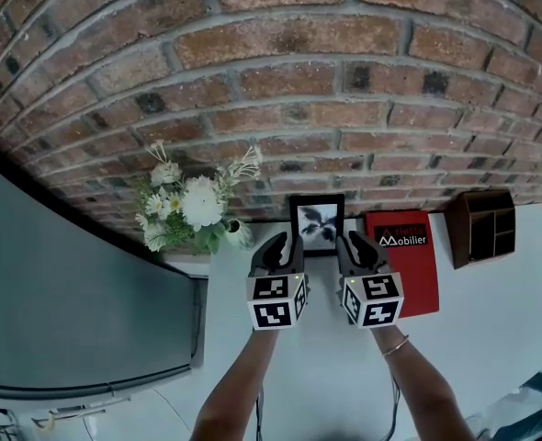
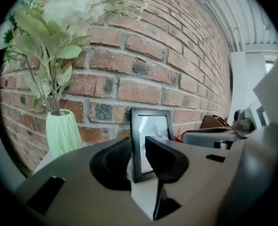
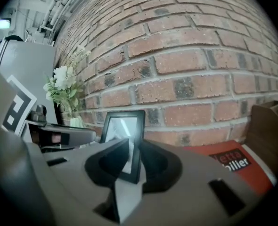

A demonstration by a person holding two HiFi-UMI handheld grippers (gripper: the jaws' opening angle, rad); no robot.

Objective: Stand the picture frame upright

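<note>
A black picture frame (image 1: pixel 317 220) with a leaf print stands upright on the white table (image 1: pixel 473 338), close against the brick wall. My left gripper (image 1: pixel 280 244) is at the frame's left edge and my right gripper (image 1: pixel 352 244) at its right edge. In the left gripper view the left border of the frame (image 2: pixel 151 126) shows in the gap of the left gripper (image 2: pixel 138 142), with a sliver of glass between border and pad. In the right gripper view the right border of the frame (image 3: pixel 122 126) sits likewise in the gap of the right gripper (image 3: pixel 133 144). Both stand open.
A pale green vase of white flowers (image 1: pixel 193 209) stands left of the frame. A red book (image 1: pixel 404 255) lies flat to the right, and a brown wooden organiser (image 1: pixel 482 226) is beyond it. A grey panel (image 1: pixel 69 292) borders the table's left side.
</note>
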